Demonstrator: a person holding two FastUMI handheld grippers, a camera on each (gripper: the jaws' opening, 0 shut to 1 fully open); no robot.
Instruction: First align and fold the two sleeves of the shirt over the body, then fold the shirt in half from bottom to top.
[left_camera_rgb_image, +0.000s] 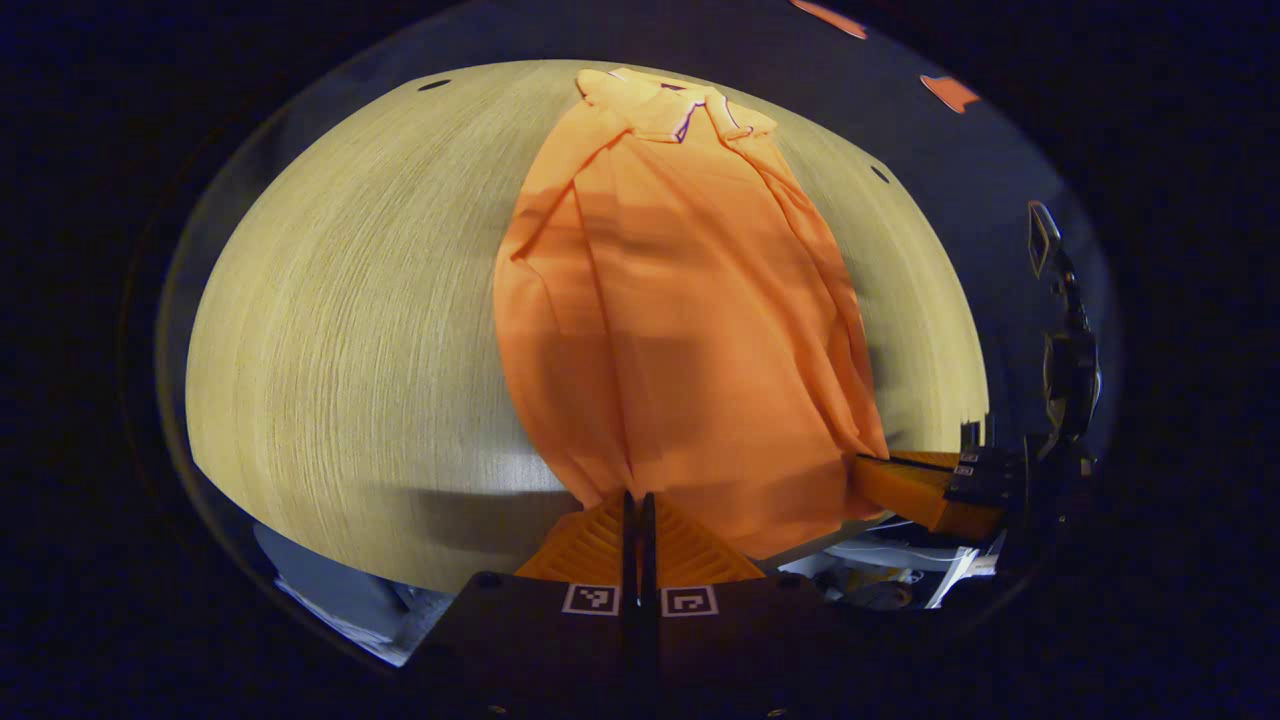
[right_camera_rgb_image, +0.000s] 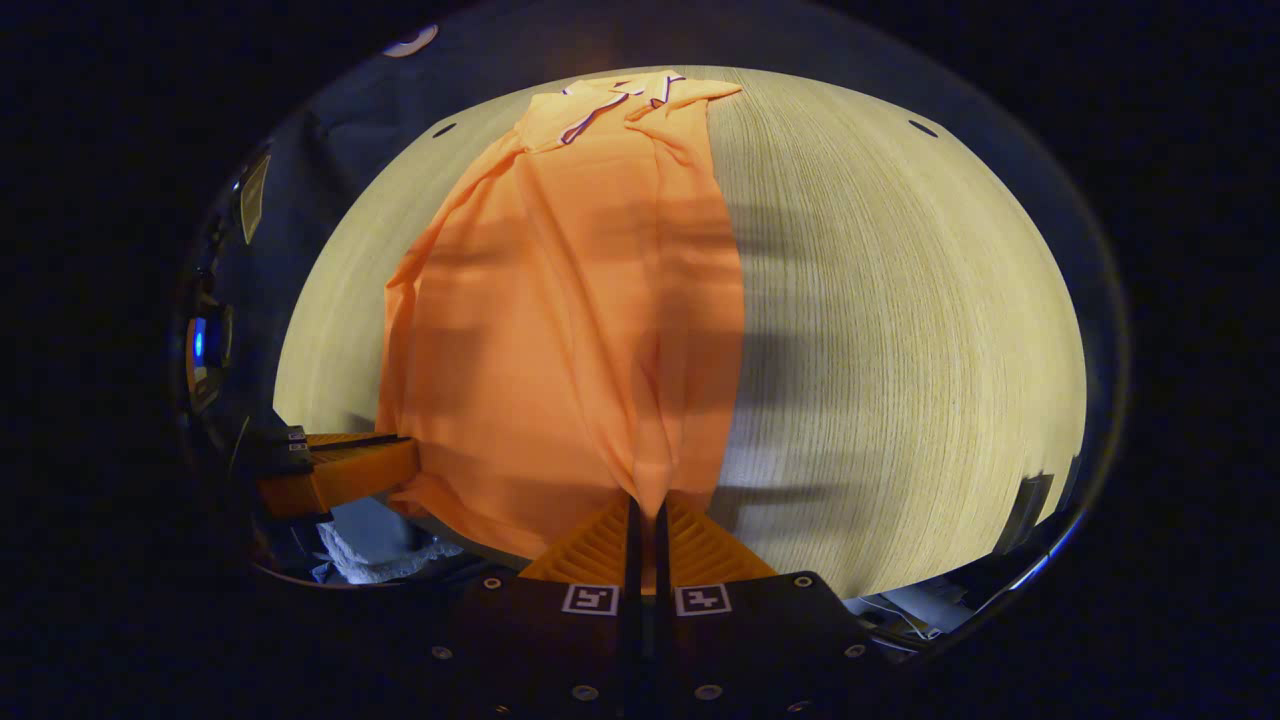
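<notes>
Both grippers, left gripper (left_camera_rgb_image: 638, 500) and right gripper (right_camera_rgb_image: 648, 505), sit level, jaws clenched on the shirt's (left_camera_rgb_image: 680, 320) hem, its length running straight away toward the collar (left_camera_rgb_image: 680, 108).

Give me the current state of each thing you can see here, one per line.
orange shirt: lies lengthwise on the table, sleeves already folded in over the body, collar at the far end, bottom hem lifted at two points.
left tongs: shut on the shirt's bottom hem.
right tongs: shut on the shirt's bottom hem, at the other corner.
wooden table: bears the shirt.
</notes>
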